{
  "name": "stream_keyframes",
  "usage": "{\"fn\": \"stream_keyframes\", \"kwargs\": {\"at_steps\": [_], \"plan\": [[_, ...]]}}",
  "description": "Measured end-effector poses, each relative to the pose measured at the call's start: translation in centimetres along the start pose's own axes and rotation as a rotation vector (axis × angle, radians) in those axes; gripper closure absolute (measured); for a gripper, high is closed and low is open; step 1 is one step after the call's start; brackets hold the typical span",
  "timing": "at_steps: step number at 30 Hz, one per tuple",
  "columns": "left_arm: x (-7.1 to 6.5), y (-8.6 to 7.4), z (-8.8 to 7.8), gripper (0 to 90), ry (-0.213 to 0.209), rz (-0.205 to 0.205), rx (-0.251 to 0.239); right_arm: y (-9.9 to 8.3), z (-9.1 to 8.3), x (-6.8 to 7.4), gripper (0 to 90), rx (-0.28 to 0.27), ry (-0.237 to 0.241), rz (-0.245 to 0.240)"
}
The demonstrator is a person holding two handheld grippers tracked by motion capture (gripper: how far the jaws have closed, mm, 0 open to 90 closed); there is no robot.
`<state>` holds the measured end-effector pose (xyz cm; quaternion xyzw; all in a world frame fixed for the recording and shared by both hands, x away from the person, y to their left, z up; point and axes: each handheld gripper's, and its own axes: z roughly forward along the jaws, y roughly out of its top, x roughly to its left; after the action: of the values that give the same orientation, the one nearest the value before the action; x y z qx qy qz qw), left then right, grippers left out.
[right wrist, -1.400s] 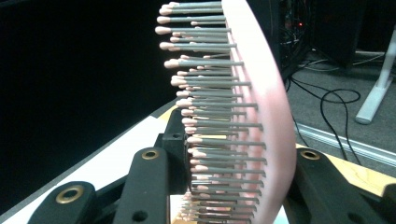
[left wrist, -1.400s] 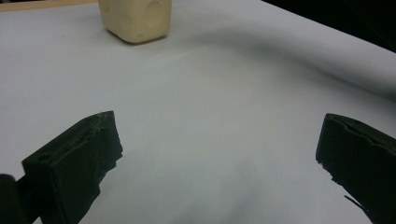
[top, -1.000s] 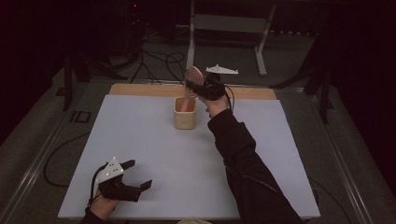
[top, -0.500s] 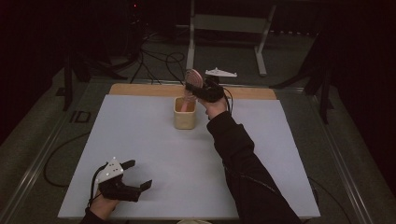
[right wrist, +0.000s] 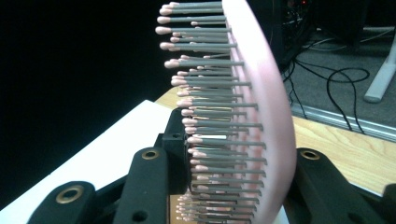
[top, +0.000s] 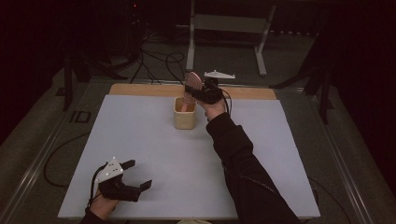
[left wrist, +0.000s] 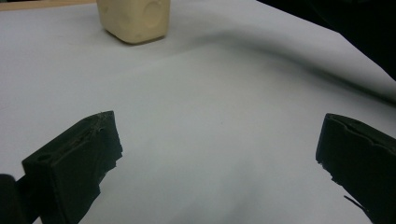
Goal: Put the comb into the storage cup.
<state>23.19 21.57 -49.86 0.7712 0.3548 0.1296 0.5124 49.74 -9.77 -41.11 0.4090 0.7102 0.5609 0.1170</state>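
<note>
A dark room surrounds a pale grey, matte worktop (top: pixel 154 154) with a strip of bare wood (top: pixel 140 89) along its far edge; black cables (top: pixel 154 60) loop on the floor beyond, beside a grey metal stand (top: pixel 224 28).

At the lower left of the high view, the left gripper (top: pixel 133 175) rests low over the worktop in the person's hand, a grey three-cornered plate on top. Its fingers (left wrist: pixel 79 158) are spread wide with nothing between them; in the left gripper view they are blocky, black and rough-edged, with bare worktop in the gap.

Near the upper middle of the high view stands a cream container (top: pixel 185 113), squarish with rounded corners and open at the top. In the left gripper view it sits at the upper left, smooth and matte, with a shallow round dimple in its side. The lower end of a pink hairbrush (top: pixel 192 84) reaches down into its opening.

Just right of it, the right gripper (top: pixel 196 91) pinches the hairbrush by its head, holding it roughly upright above the container. In the right gripper view the brush has a smooth, curved pink back and rows of thin grey bristles tipped with pink beads, clamped between the fingers (right wrist: pixel 144 182).
</note>
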Motion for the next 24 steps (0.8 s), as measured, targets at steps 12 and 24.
{"fn": "stream_keyframes", "kwargs": {"at_steps": [12, 24], "plan": [[0.1, -0.1, 0.1, 0.1, -0.001, -0.003, 0.001, -0.7, 0.4, -0.4, 63.7, 0.019, 0.022, 0.032], [0.1, -0.1, 0.1, 0.1, -0.002, -0.004, 0.002, -0.8, 0.2, -1.1, 62.3, 0.037, 0.007, 0.030]]}}
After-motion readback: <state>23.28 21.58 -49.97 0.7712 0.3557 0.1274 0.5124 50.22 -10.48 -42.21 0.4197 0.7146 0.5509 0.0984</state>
